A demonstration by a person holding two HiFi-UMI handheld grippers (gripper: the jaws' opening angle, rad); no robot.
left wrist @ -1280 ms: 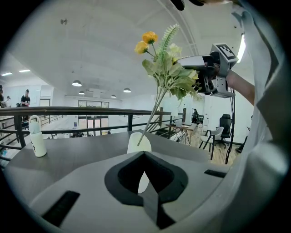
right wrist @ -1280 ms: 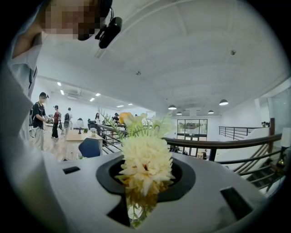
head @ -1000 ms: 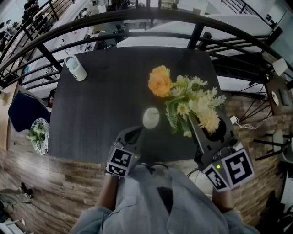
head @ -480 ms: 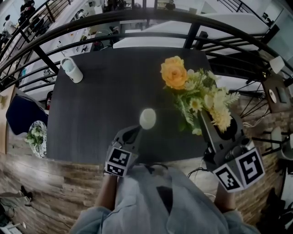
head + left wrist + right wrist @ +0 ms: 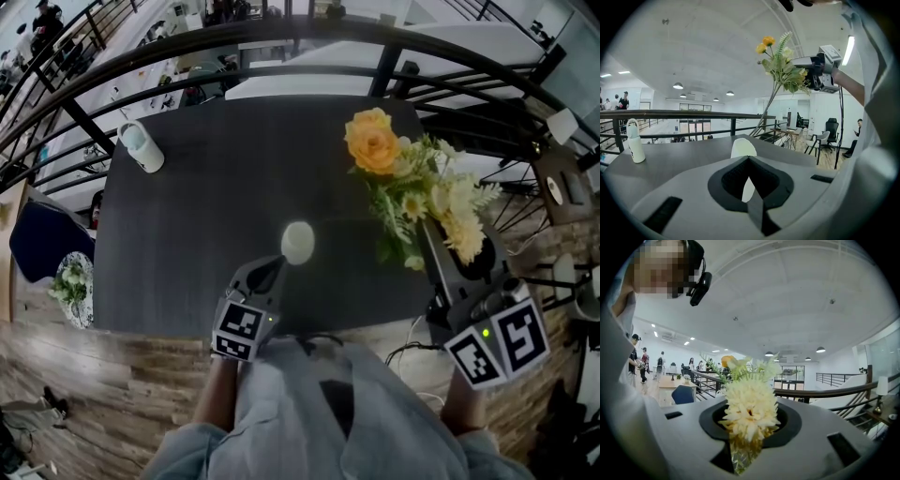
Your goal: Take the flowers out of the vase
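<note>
White bottle [image 5: 141, 147] far from vase [image 5: 298, 242], flowers [image 5: 412, 192] aloft

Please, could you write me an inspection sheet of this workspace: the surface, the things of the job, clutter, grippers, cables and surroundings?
Surface: dark table, mostly bare.
Job's things: white vase standing upright near the front edge. The flowers, a yellow and orange bunch, are fully out of it, held up to its right.
Clutter: one white bottle standing at the far left corner.
Grippers: left gripper has its jaws closed on the vase. Right gripper has its jaws closed on the stems of the flowers.
Cables: nothing seen on the table.
Surroundings: black railing behind the table. A blue chair stands on the wooden floor at the left.
</note>
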